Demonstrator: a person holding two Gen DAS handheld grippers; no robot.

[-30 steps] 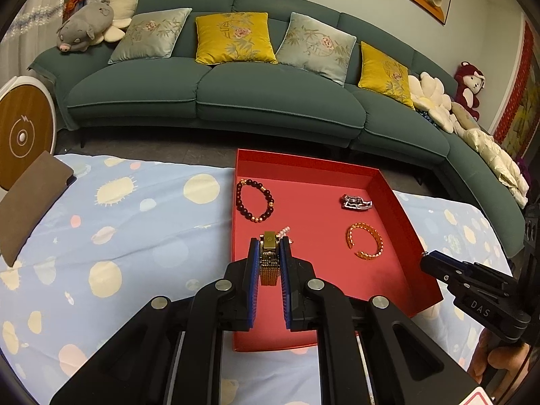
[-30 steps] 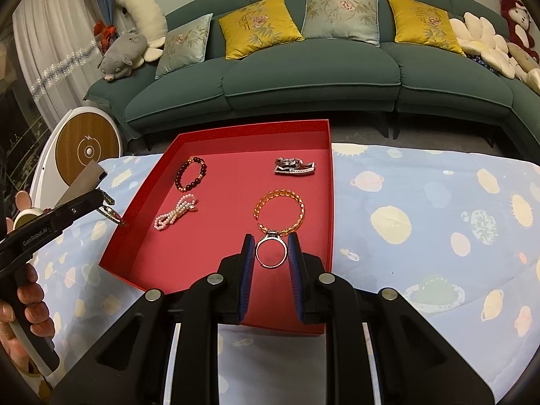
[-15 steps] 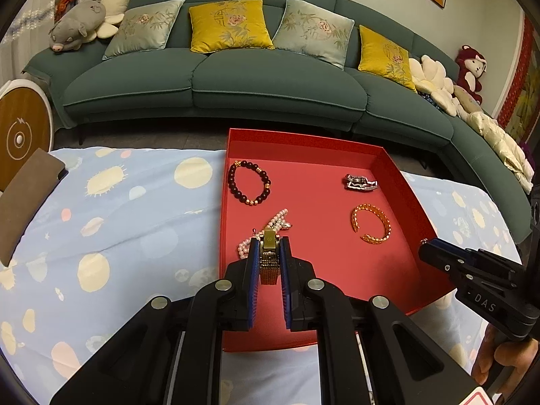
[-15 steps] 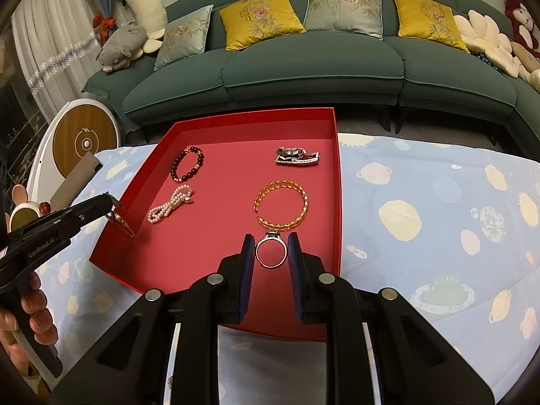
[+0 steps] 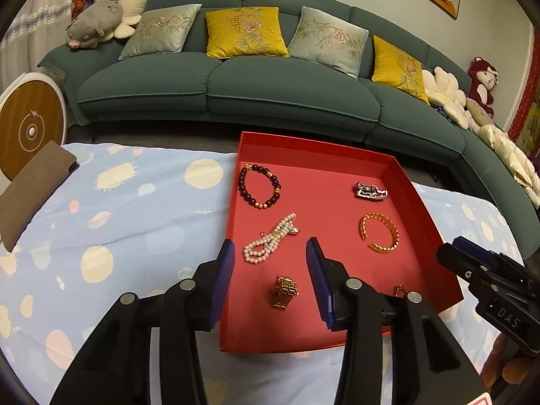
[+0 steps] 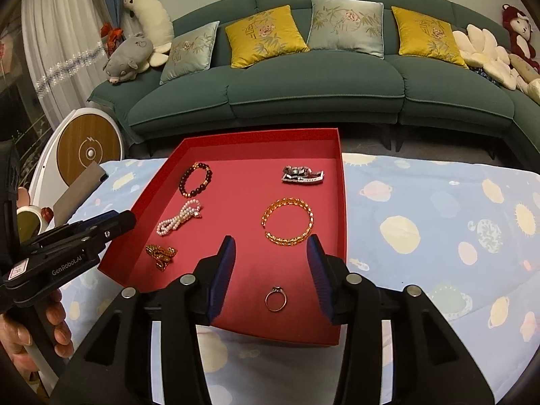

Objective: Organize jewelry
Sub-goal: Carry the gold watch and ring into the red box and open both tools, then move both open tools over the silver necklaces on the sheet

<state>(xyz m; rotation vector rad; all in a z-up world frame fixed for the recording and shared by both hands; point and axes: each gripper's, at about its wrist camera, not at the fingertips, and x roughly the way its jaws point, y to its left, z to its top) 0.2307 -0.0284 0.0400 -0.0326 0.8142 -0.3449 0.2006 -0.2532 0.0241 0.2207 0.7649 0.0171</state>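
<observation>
A red tray (image 5: 418, 199) (image 6: 341, 202) lies on the blue patterned cloth. In it lie a dark bead bracelet (image 5: 258, 185) (image 6: 195, 179), a pearl strand (image 5: 270, 238) (image 6: 179, 217), a silver watch band (image 5: 369, 190) (image 6: 302, 174), an orange bangle (image 5: 379, 233) (image 6: 287, 221), a gold chain piece (image 5: 284, 292) (image 6: 161, 254) and a silver ring (image 6: 276, 298). My left gripper (image 5: 270, 249) is open and empty above the gold piece. My right gripper (image 6: 271, 244) is open and empty above the ring.
A brown pad (image 5: 32, 189) lies at the cloth's left edge by a round wooden-faced device (image 5: 28, 131). A green sofa (image 5: 270, 81) with cushions and plush toys stands behind the table.
Both grippers opened. The gold chain piece dropped from the left gripper and the ring from the right one; both now lie on the tray floor.
</observation>
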